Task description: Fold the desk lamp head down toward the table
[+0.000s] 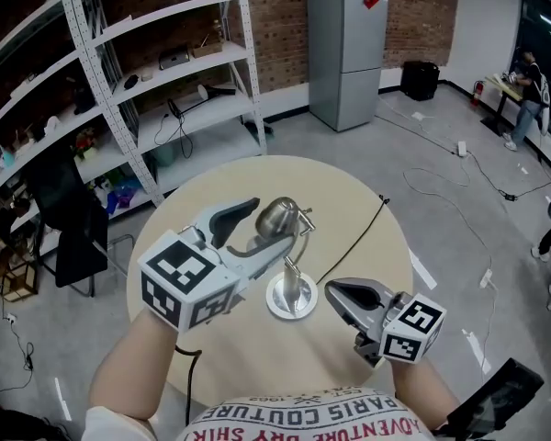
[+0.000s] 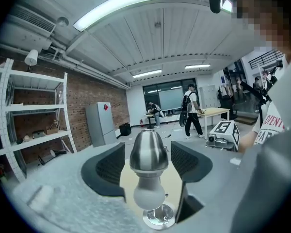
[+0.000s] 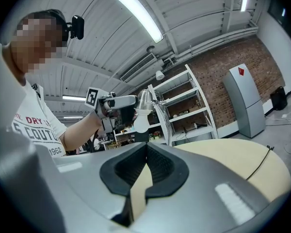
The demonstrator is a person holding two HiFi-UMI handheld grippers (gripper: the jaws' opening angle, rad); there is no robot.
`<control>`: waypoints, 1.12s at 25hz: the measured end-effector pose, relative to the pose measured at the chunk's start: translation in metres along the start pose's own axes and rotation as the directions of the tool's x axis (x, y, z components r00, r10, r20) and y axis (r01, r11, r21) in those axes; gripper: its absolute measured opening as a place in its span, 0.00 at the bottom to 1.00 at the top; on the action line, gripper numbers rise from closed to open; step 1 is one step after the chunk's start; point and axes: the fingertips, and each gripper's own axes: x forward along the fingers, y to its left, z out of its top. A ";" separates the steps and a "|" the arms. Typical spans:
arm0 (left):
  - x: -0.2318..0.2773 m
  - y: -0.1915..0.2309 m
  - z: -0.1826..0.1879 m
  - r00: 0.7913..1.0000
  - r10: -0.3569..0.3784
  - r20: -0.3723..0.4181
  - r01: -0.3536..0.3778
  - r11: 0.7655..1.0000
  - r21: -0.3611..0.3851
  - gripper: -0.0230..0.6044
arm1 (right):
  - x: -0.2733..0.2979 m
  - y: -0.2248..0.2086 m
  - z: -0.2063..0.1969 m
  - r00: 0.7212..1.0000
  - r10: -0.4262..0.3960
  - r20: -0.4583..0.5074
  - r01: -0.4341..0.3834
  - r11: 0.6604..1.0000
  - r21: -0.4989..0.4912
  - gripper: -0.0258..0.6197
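A desk lamp stands on the round beige table (image 1: 372, 214). Its brushed-metal head (image 1: 277, 217) sits above a round metal base (image 1: 292, 299). My left gripper (image 1: 275, 224) is open, one jaw on each side of the lamp head (image 2: 149, 152), with gaps showing between pads and metal. The white bulb (image 2: 149, 195) points down toward the base (image 2: 159, 216). My right gripper (image 1: 332, 289) is shut and empty, just right of the base, low over the table. In the right gripper view, its jaws (image 3: 145, 147) meet, and the lamp head (image 3: 144, 100) shows beyond them.
The lamp's black cord (image 1: 354, 242) runs across the table to its far right edge. Metal shelving (image 1: 165, 72) and a black chair (image 1: 73, 232) stand at the left, a grey fridge (image 1: 349, 53) behind. Cables lie on the floor at the right.
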 end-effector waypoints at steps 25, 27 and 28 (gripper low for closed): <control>0.000 -0.005 -0.012 0.997 -0.056 -0.047 0.056 0.998 -0.004 0.45 | -0.005 -0.001 -0.004 1.000 -0.003 0.004 0.003 1.000 0.000 0.04; -0.005 -0.004 -0.013 0.998 -0.053 -0.039 0.053 0.999 -0.002 0.45 | -0.004 0.000 -0.005 1.000 -0.006 0.001 0.006 1.000 0.001 0.04; -0.006 -0.004 -0.013 0.998 -0.053 -0.033 0.053 0.999 -0.002 0.45 | -0.003 0.000 -0.005 1.000 -0.007 -0.002 0.007 1.000 0.001 0.04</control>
